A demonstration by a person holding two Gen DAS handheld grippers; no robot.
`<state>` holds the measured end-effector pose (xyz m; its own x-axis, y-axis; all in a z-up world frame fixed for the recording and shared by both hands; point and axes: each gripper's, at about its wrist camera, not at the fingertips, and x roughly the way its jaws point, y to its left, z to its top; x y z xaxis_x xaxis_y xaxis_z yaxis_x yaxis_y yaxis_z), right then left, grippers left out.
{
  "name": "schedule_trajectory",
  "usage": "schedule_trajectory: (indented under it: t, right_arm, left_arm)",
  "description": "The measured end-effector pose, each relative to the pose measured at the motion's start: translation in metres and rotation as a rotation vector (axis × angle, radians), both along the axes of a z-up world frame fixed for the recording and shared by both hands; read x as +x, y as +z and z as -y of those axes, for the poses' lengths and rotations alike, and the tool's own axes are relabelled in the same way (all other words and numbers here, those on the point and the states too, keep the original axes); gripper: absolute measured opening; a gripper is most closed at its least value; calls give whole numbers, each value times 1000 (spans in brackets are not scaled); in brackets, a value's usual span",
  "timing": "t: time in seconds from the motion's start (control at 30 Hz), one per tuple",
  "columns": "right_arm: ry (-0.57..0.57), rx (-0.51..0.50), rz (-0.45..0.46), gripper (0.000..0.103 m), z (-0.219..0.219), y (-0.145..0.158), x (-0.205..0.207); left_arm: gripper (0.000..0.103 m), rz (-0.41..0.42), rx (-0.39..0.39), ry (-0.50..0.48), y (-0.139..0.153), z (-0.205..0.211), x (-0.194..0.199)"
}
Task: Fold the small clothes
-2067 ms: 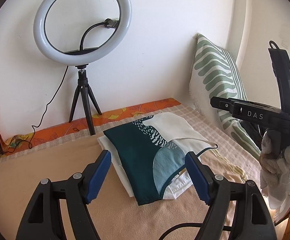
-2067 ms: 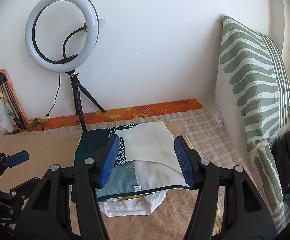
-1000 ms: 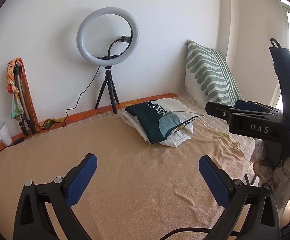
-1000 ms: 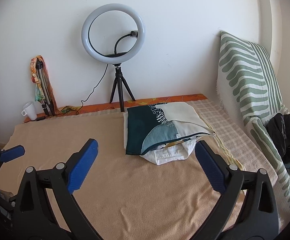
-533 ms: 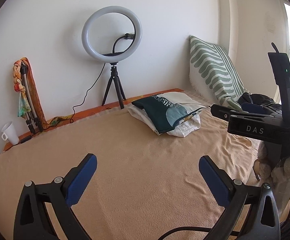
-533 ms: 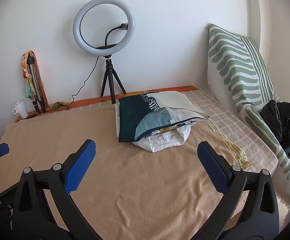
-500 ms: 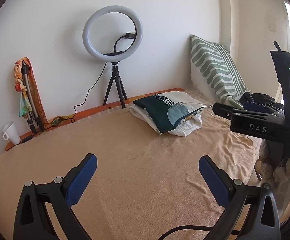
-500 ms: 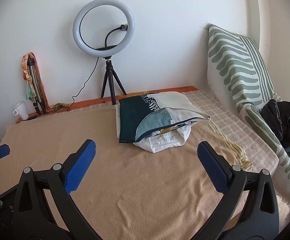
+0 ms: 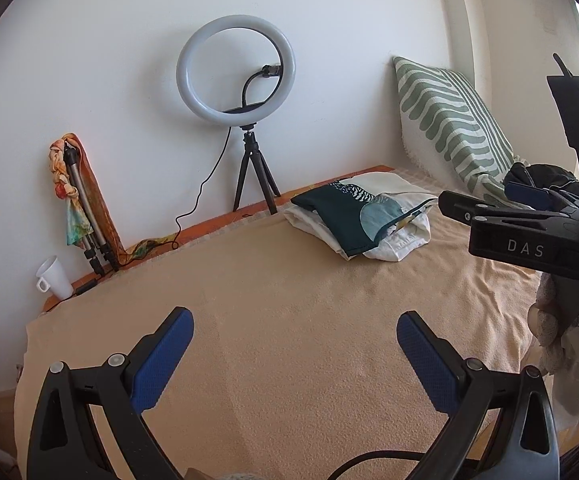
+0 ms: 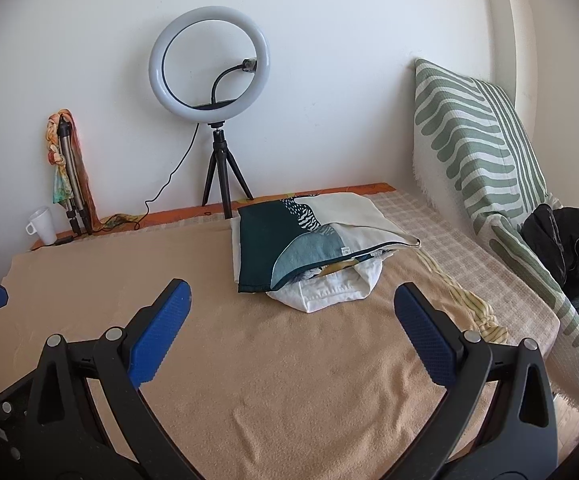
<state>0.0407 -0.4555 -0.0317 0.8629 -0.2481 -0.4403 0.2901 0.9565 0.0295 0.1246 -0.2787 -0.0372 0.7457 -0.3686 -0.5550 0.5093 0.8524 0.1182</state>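
Observation:
A stack of folded clothes (image 9: 359, 216) (image 10: 313, 248) lies at the back of the beige blanket (image 9: 289, 320) (image 10: 269, 360): a dark green and cream patterned piece on top, white garments under it. My left gripper (image 9: 294, 356) hangs wide open over bare blanket, well in front of the stack, holding nothing. My right gripper (image 10: 291, 330) is also wide open and empty, a short way in front of the stack. The right gripper's body (image 9: 529, 236) shows at the right edge of the left wrist view.
A ring light on a tripod (image 9: 245, 120) (image 10: 213, 120) stands by the wall behind the stack. A green-striped cushion (image 10: 485, 152) leans at the right with dark clothes (image 10: 569, 240) beside it. A white cup (image 9: 53, 278) and a folded tripod (image 9: 85, 208) sit at the back left.
Both grippers have opened wide and drawn back from the folded stack, which stays where it was laid. Over the last half second they barely move.

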Motion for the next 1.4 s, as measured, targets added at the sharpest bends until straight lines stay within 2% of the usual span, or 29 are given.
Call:
schedule_trajectory:
  t: [0.37, 1.4]
  right_arm:
    - [34, -26, -25, 103, -2, -7, 11]
    - [20, 27, -24, 103, 0, -11, 10]
  left_arm:
    - [103, 20, 18, 0, 0, 1, -3]
    - [103, 44, 14, -3, 2, 5, -9]
